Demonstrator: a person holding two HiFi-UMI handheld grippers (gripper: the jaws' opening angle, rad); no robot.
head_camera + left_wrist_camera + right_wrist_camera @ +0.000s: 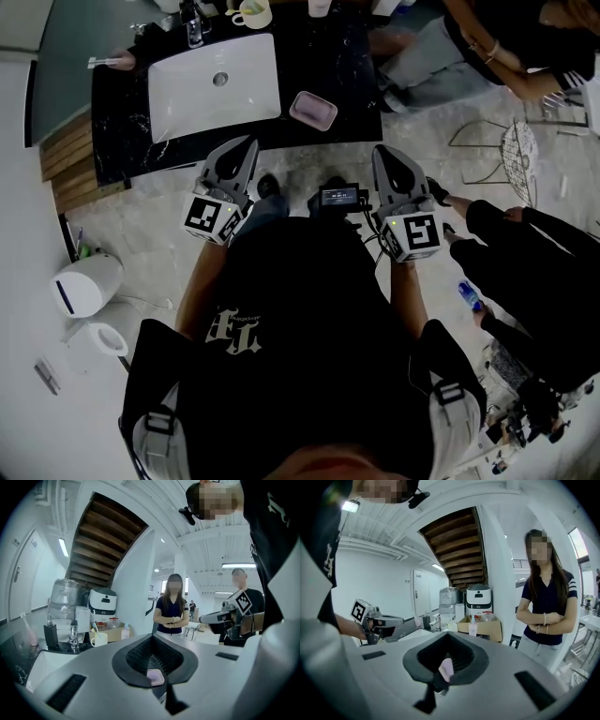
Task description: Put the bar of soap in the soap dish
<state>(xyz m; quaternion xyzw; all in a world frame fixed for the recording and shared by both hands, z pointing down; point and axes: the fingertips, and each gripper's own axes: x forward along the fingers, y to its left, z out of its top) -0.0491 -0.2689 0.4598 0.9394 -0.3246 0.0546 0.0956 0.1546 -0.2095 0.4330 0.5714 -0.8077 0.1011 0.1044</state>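
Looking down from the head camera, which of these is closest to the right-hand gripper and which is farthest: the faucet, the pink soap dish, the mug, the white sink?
1. Pink soap dish, just ahead of the right gripper and a little to its left.
2. White sink, further left.
3. Mug, at the back, behind the sink.
4. Faucet, also at the back, left of the mug.

Sink (187, 103) set in the worktop (347, 94), left of centre. Tap (193, 26) behind the sink at the back edge, mug (253, 13) just right of it. Soap dish (313, 110) right of the sink, near the front edge, not touching.
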